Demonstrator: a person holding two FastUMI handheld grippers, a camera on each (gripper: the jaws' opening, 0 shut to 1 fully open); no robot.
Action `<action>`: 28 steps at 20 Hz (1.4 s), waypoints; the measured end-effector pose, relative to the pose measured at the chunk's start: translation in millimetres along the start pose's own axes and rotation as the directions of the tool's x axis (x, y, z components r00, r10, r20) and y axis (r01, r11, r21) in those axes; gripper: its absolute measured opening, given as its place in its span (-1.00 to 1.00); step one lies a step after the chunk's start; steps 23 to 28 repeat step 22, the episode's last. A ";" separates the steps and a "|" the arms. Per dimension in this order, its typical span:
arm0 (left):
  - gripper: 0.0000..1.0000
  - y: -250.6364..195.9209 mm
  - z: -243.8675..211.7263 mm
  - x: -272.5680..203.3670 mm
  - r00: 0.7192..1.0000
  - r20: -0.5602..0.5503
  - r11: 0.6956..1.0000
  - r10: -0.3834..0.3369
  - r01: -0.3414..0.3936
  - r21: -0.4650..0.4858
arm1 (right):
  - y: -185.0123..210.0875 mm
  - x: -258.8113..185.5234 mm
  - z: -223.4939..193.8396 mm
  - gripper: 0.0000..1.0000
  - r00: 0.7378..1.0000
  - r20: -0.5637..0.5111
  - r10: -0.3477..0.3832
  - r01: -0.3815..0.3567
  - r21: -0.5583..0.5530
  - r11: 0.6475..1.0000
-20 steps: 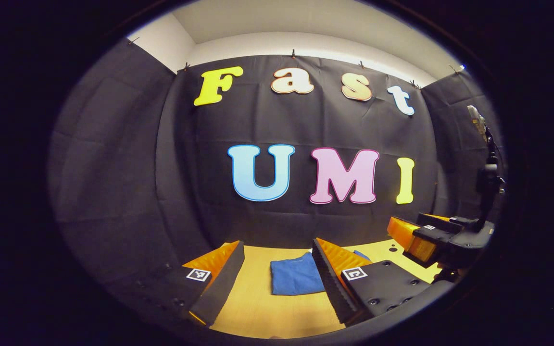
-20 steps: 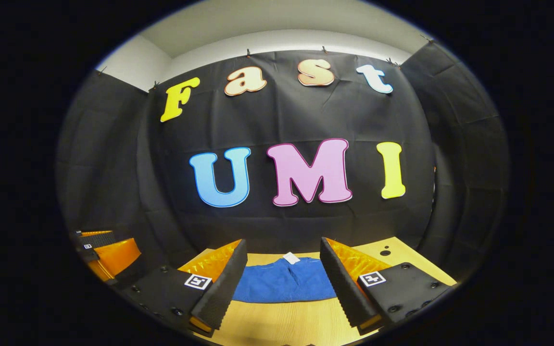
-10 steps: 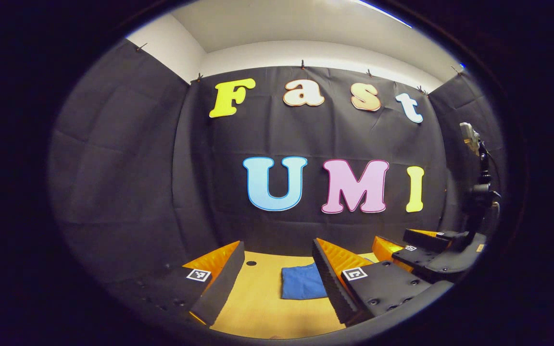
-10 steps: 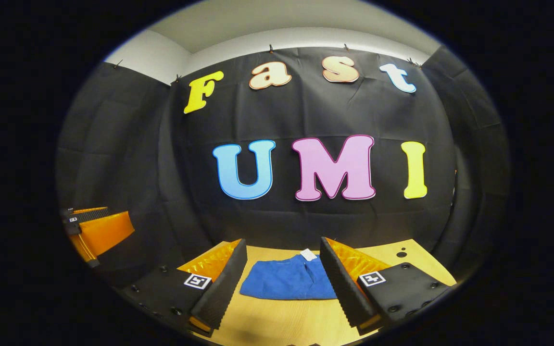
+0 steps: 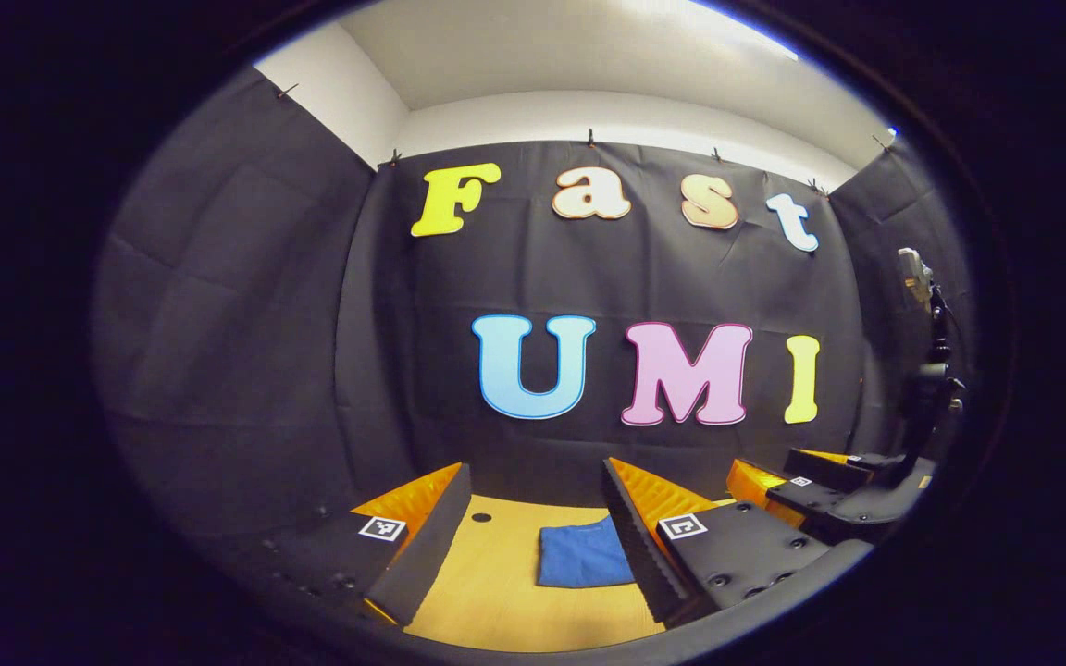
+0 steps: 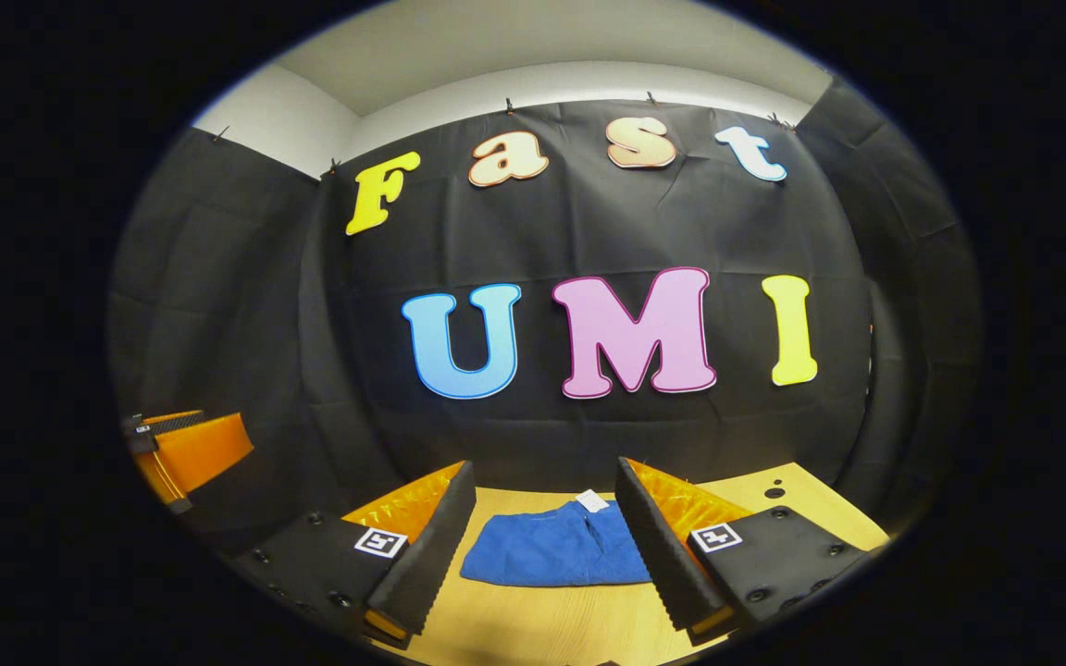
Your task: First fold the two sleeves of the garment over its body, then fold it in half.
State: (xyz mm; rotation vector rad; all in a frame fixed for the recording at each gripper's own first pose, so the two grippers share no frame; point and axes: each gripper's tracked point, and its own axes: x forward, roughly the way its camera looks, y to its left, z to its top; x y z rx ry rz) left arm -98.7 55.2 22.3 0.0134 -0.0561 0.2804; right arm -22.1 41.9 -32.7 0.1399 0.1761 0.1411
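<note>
Left gripper view: left gripper (image 5: 533,546) is spread wide, holding nothing, above the wooden table (image 5: 496,592). Blue garment (image 5: 584,558) lies folded on the table ahead; right gripper (image 5: 778,481) is off to its right. Right gripper view: right gripper (image 6: 547,546) is wide apart, empty, with the folded garment (image 6: 551,558) flat between its fingers, white tag (image 6: 592,500) at its far edge.

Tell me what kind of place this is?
Likely a staged recording booth, not a real home: black cloth wall pinned up on all sides, one wooden table with only a folded blue garment, and a camera stand at the table's edge.
</note>
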 end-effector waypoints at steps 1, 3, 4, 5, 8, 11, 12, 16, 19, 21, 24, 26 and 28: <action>0.63 -2.6 2.8 1.3 1.000 0.009 1.000 -0.011 0.011 0.009 | -1.4 1.8 -0.4 0.92 1.000 0.001 -0.002 0.002 0.001 1.000; 0.63 -7.5 -6.1 4.2 1.000 0.011 0.999 -0.018 0.017 0.040 | -4.5 2.7 0.1 0.92 1.000 0.000 -0.009 0.009 0.002 1.000; 0.63 -8.5 -7.8 5.4 1.000 0.002 0.998 -0.018 0.018 0.055 | -5.6 2.4 1.9 0.92 1.000 0.003 -0.013 0.013 -0.001 1.000; 0.63 -10.6 -9.4 7.1 1.000 0.000 0.998 -0.022 0.022 0.060 | -6.7 2.1 2.4 0.92 1.000 0.005 -0.016 0.016 -0.004 1.000; 0.63 -18.1 -7.6 7.7 0.999 -0.002 0.998 -0.043 0.043 0.043 | -6.7 3.5 1.5 0.91 1.000 0.000 -0.012 0.012 -0.005 1.000; 0.63 -18.6 -11.6 8.0 0.999 -0.008 0.997 -0.045 0.046 0.054 | -6.0 2.1 -0.7 0.91 1.000 -0.017 -0.007 0.007 -0.003 1.000; 0.60 -19.3 -12.4 8.1 0.999 -0.010 0.997 -0.046 0.046 0.055 | -6.6 2.2 2.1 0.91 1.000 -0.012 -0.008 0.008 0.002 1.000; 0.63 -20.7 -13.5 6.3 0.999 -0.012 0.998 -0.044 0.044 0.050 | -9.8 1.9 1.8 0.91 1.000 -0.011 -0.012 0.012 0.005 1.000; 0.63 -22.3 -14.5 4.0 0.999 -0.011 0.998 -0.044 0.045 0.053 | -11.9 0.0 0.3 0.91 1.000 -0.017 -0.012 0.012 0.004 1.000; 0.63 -22.2 -14.9 4.0 0.999 -0.012 0.997 -0.048 0.048 0.061 | -14.4 -0.9 0.5 0.92 1.000 -0.017 -0.019 0.019 -0.003 1.000; 0.60 -25.3 -15.8 4.3 0.999 -0.013 0.997 -0.053 0.054 0.058 | -15.2 -2.5 1.7 0.92 1.000 -0.015 -0.022 0.022 -0.001 1.000; 0.60 -25.3 -15.8 4.3 0.999 -0.013 0.997 -0.053 0.054 0.058 | -15.2 -2.5 1.7 0.92 1.000 -0.015 -0.022 0.022 -0.001 1.000; 0.60 -25.3 -15.8 4.3 0.999 -0.013 0.997 -0.053 0.054 0.058 | -15.2 -2.5 1.7 0.92 1.000 -0.015 -0.022 0.022 -0.001 1.000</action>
